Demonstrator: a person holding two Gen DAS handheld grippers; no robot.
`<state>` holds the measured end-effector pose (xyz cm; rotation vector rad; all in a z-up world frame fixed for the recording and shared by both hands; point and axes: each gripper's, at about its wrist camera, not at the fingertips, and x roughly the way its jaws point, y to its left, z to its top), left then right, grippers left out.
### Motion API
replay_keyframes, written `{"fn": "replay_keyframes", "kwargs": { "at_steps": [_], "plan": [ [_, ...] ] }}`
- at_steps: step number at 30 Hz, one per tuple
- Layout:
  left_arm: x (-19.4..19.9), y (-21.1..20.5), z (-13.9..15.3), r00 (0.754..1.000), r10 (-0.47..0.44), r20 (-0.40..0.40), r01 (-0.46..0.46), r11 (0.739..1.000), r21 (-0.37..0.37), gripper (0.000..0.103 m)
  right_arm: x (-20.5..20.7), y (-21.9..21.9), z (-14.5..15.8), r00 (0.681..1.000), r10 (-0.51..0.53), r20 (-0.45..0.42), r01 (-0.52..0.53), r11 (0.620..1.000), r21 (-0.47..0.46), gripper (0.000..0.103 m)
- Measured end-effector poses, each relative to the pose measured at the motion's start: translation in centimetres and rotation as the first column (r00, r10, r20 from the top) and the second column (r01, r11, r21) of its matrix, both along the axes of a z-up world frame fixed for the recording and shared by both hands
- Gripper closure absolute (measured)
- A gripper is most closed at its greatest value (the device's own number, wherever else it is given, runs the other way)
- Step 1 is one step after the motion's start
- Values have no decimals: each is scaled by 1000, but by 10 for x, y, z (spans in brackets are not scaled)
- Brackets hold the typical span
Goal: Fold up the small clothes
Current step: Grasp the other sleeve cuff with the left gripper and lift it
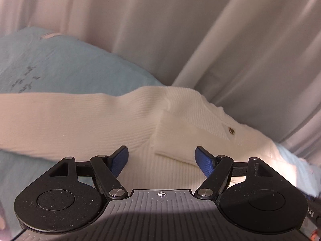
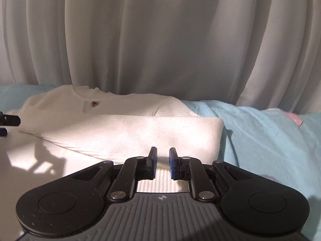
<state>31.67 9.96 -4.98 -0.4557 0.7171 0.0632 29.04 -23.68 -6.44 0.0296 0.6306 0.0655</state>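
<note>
A white ribbed knit top with a small dark button lies on a light blue sheet. One sleeve stretches out to the left. My left gripper is open and empty just above the top's body. In the right wrist view the top has a sleeve folded across its body, button at the back. My right gripper hovers over the near edge with its blue pads a narrow gap apart, nothing between them. The left gripper's tip shows at the left edge.
White curtains hang close behind the surface. The blue sheet spreads out to the right of the top, with a pink patch at the far right.
</note>
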Motion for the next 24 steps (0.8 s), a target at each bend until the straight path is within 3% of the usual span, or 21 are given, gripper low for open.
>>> {"fn": "replay_keyframes", "kwargs": {
  "at_steps": [3,5,8,11,13,16,20,23,24],
  "plan": [
    [-45,54,7,984,171,52,-163,979,-124,17,-29,-6,-2,1000,-3,-31,7,992,127,79],
    [-75,96,4,945,319,69,-300,932,-204,17,-40,-8,-7,998,-10,-57,20,983,181,79],
    [-107,156,-7,859,512,-9,-497,830,-254,26,-50,-8,-10,997,-13,-81,31,976,217,79],
    [-139,204,-17,751,658,-51,-631,693,-348,43,-50,-7,-9,996,0,-88,21,972,235,79],
    [-155,223,-23,692,720,-58,-677,618,-399,51,-51,-4,-9,996,5,-91,18,969,246,79],
    [-164,245,-32,654,753,-70,-686,552,-474,61,-49,4,-7,995,11,-97,14,967,255,79],
    [-168,274,-43,591,800,-102,-686,433,-585,63,-49,14,-2,995,34,-90,-11,969,248,79],
    [-174,292,-55,538,831,-139,-681,331,-654,76,-50,17,0,995,40,-87,-18,971,240,79],
    [-177,296,-60,525,836,-158,-678,298,-672,87,-50,17,0,995,38,-87,-17,971,237,79]
  ]
}}
